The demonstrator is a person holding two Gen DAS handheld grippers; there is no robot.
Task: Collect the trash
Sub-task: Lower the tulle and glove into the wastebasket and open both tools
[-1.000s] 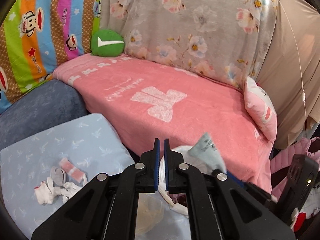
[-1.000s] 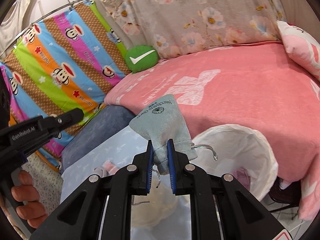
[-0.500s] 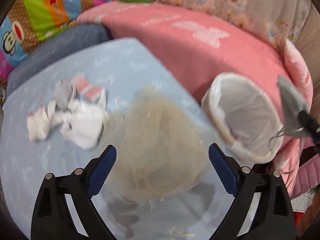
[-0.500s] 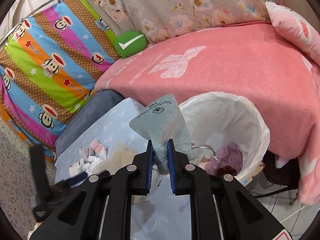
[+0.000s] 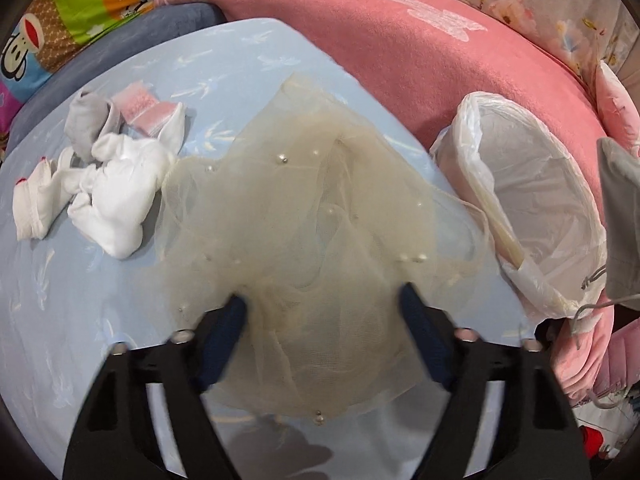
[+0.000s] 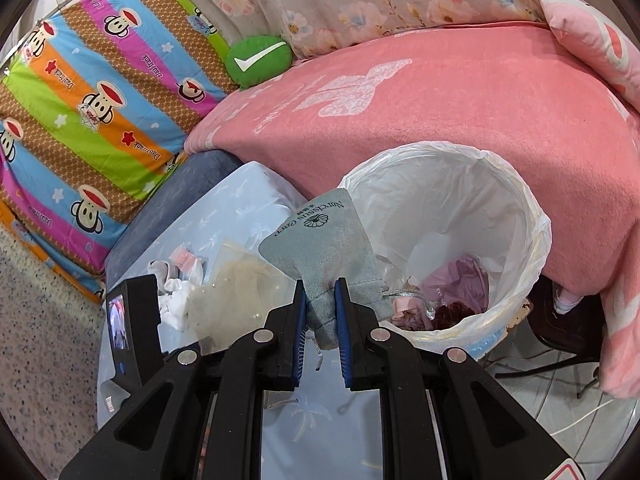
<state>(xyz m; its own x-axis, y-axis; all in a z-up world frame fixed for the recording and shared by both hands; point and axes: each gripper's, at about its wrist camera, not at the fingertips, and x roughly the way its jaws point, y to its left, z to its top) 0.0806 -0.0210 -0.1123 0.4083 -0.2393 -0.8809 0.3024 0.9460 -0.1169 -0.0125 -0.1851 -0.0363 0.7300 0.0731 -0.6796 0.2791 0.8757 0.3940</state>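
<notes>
A heap of beige tulle with small pearls [image 5: 304,216] lies on the light blue table [image 5: 60,320]. My left gripper [image 5: 322,300] points down into it, jaws closing, the tulle between the fingers and over their tips, pads not pressing on it. My right gripper [image 6: 321,292] is shut on a grey drawstring pouch [image 6: 320,240], held at the near rim of the white-lined bin [image 6: 536,216]. The pouch [image 5: 624,216] also shows at the right edge of the left wrist view, beside the bin [image 5: 480,98]. Pink trash [image 6: 460,284] lies inside the bin.
White socks [image 5: 108,200], a grey sock [image 5: 86,128] and a pink-and-white piece [image 5: 144,108] lie left of the tulle. A pink-blanketed sofa [image 6: 440,92] runs behind the table and bin, with a green cushion [image 6: 258,60] and pink pillow [image 6: 592,36]. Tiled floor lies right.
My left gripper opened wide, dropped toward the table and tipped down, and its jaws now narrow around the tulle. My right gripper sank with the pouch toward the bin's rim.
</notes>
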